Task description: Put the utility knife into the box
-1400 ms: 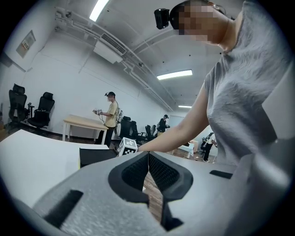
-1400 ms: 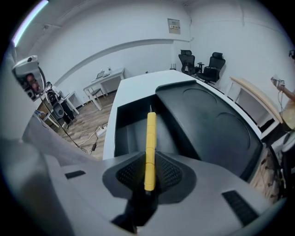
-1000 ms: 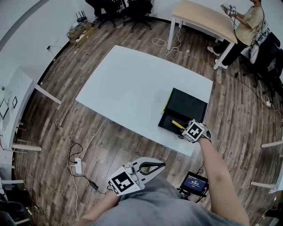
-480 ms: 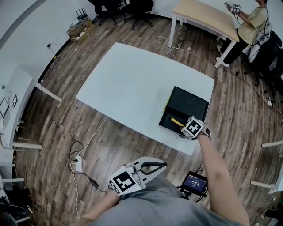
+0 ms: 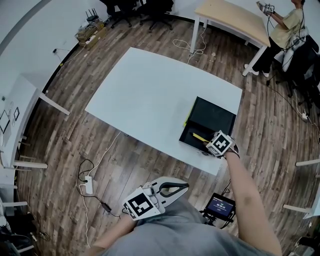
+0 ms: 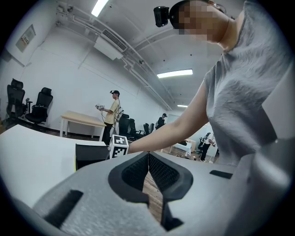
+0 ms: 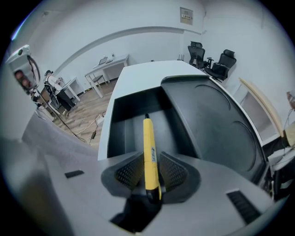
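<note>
A black box [image 5: 193, 138] lies open at the near right corner of the white table [image 5: 150, 95], with its lid [image 5: 216, 118] folded back. My right gripper [image 5: 207, 142] hovers over the box's near edge, shut on a yellow utility knife [image 5: 200, 137]. In the right gripper view the utility knife [image 7: 148, 147] sits between the right gripper's [image 7: 150, 173] pads and points into the box's tray [image 7: 124, 120]. My left gripper [image 5: 182, 188] is low beside my body, off the table, and its jaws meet with nothing in them. The left gripper [image 6: 148, 159] view shows the box [image 6: 90, 154] from the side.
A small screen device [image 5: 220, 205] stands on the wooden floor below the table's corner. A power strip and cables [image 5: 87, 187] lie to the left. A wooden table [image 5: 230, 20] and a person [image 5: 282, 25] are at the far right, and office chairs [image 5: 150, 10] stand at the back.
My right gripper has shifted slightly up over the box with the knife still held. The left gripper has barely moved.
</note>
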A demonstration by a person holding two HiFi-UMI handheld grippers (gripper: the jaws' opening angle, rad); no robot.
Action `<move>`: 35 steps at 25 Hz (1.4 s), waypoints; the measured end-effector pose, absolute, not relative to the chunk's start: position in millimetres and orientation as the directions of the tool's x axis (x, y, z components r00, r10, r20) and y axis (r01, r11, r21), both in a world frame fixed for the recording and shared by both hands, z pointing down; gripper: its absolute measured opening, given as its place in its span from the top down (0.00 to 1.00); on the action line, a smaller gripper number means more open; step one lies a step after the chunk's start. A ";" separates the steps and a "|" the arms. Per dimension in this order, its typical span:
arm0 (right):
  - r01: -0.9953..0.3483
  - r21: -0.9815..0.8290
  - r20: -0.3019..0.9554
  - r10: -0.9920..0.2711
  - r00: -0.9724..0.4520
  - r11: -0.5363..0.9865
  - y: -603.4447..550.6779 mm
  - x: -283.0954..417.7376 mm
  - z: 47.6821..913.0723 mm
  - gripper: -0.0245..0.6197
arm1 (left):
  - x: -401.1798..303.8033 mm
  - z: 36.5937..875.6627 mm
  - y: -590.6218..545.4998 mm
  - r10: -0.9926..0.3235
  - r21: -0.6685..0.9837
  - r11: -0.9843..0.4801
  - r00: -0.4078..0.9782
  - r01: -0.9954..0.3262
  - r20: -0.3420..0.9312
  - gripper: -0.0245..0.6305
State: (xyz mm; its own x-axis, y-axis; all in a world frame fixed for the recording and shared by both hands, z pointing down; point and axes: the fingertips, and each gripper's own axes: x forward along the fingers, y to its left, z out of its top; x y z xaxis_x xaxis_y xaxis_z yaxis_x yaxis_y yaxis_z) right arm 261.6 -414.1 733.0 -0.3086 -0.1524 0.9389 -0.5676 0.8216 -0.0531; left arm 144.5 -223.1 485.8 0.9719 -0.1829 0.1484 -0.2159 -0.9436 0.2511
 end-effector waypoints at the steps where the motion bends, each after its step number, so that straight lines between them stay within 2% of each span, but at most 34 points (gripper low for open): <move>1: -0.575 -0.061 0.934 -0.156 -0.321 0.816 -414.7 260.9 731.6 0.83 | 145.3 486.2 -222.9 -0.180 0.249 -0.945 0.972 -0.213 0.148 0.93; 25: -0.602 -0.052 0.897 -0.227 -0.378 0.797 -405.0 265.8 699.1 0.83 | 152.6 483.0 -217.2 -0.141 0.225 -0.960 0.981 -0.168 0.134 0.93; 35: -0.621 -0.037 0.874 -0.275 -0.400 0.783 -392.7 266.7 682.6 0.90 | 152.2 481.7 -212.5 -0.119 0.217 -0.965 0.984 -0.145 0.130 0.93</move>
